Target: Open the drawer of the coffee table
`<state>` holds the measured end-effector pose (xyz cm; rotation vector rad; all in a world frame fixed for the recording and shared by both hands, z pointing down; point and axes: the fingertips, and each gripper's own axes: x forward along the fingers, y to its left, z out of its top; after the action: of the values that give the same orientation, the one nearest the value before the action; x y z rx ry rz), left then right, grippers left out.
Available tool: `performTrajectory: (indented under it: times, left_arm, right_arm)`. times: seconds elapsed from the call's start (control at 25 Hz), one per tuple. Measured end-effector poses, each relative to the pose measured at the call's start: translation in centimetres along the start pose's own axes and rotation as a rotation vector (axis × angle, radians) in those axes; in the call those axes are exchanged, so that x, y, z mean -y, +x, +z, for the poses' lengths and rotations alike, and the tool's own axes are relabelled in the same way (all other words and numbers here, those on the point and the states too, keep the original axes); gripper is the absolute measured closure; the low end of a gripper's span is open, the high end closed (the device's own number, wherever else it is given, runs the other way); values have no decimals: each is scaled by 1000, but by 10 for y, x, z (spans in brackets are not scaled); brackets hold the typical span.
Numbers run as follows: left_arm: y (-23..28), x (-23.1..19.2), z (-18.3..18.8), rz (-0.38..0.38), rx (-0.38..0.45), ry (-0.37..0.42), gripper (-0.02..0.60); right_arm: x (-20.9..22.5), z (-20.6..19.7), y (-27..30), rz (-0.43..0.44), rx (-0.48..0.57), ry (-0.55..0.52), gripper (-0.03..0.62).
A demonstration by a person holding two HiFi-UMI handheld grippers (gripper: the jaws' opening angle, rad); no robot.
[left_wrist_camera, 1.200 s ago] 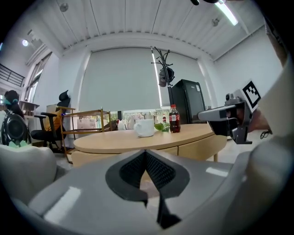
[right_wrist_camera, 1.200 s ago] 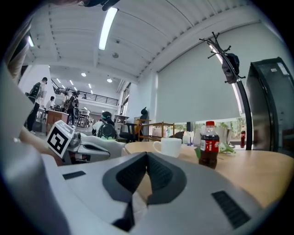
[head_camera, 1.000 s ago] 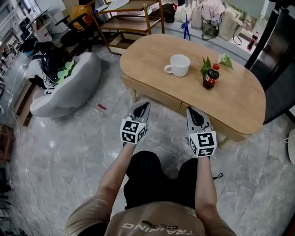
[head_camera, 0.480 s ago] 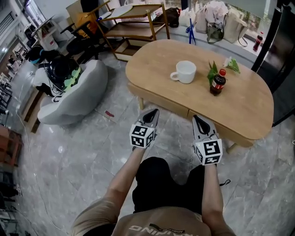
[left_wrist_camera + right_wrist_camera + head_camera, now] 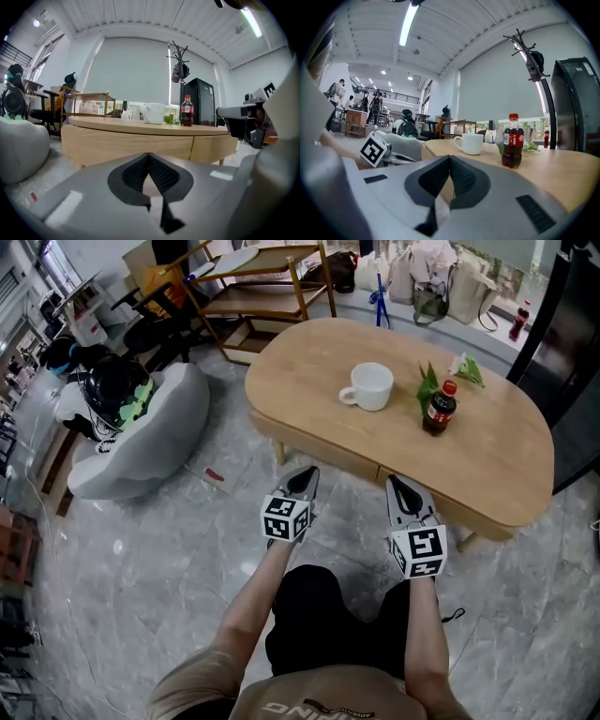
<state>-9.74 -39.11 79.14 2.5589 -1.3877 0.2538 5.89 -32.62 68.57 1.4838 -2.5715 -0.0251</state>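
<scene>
Person [image 5: 319, 690]: tan shirt and black shorts at the bottom of the head view; both forearms reach forward, one gripper in each hand.
Left gripper [image 5: 307, 472]: jaws pressed together with nothing between them, as the left gripper view [image 5: 149, 155] shows; it points at the table's front and stops short of it, not touching.
Right gripper [image 5: 399, 484]: jaws likewise pressed together and empty, as the right gripper view [image 5: 450, 157] shows; it is beside the left gripper, well apart from it, also short of the table.
Floor [image 5: 141, 559]: grey marbled tiles; a small red item [image 5: 215, 475] lies left of the grippers.
Left drawer front [image 5: 319, 444]: pale wood, closed and flush with the table's apron, straight ahead of the left gripper; it fills the middle of the left gripper view [image 5: 126, 143].
Right drawer front [image 5: 427, 491]: closed, next to the left one across a narrow vertical seam [image 5: 192, 146].
Coffee table [image 5: 497, 456]: rounded light-wood top on short legs.
Mug [image 5: 372, 386]: white, upright near the middle of the top, handle toward the left of the head view.
Cola bottle [image 5: 437, 409]: upright with a red cap, right of the mug and apart from it.
Green leaves [image 5: 427, 381]: just behind the bottle.
Beanbag [image 5: 150, 432]: grey, on the floor left of the table, with a black helmet-like item [image 5: 111, 381] on it.
Wooden shelf unit [image 5: 272, 282]: beyond the table.
Bags [image 5: 441, 282]: in a row along the far wall.
Black cabinet [image 5: 572, 362]: at the far right.
</scene>
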Motion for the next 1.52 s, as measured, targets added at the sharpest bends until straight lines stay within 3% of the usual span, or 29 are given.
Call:
performTrajectory:
  times: [0.24, 0.32, 0.36, 0.44, 0.48, 0.52, 0.64, 0.72, 1.04, 1.36, 1.52]
  left_arm:
    - [8, -19, -16, -84, 81, -404, 566]
    - [10, -26, -19, -151, 170, -673, 491]
    - [11, -33, -22, -188, 235, -866, 450]
    - [13, -53, -37, -215, 368, -1217, 433]
    - [14, -61, -45, -206, 408, -1315, 431]
    - [15, -66, -51, -194, 422, -1352, 428]
    - [18, -65, -56, -183, 388, -1307, 426]
    - [22, -65, -57, -190, 385, -1318, 421]
    - [46, -93, -76, -189, 472, -1334, 388]
    - [70, -95, -52, -281, 550, -1325, 365]
    - [72, -93, -56, -345, 608, -1370, 356]
  right_arm:
    - [-2, 0, -1, 32, 11, -6, 589]
    - [-1, 1, -1, 36, 12, -25, 589]
    - [-1, 2, -2, 33, 12, -38, 589]
    - [0, 2, -2, 29, 15, -46, 589]
    - [0, 2, -2, 29, 16, -44, 589]
    - [-1, 2, -2, 30, 15, -44, 589]
    - [-2, -3, -2, 32, -2, -63, 589]
    - [-4, -8, -1, 32, -18, -85, 589]
    - [-18, -10, 10, 58, -16, -76, 589]
    - [-15, -9, 22, 40, -11, -40, 589]
    - [-13, -16, 20, 35, -24, -45, 589]
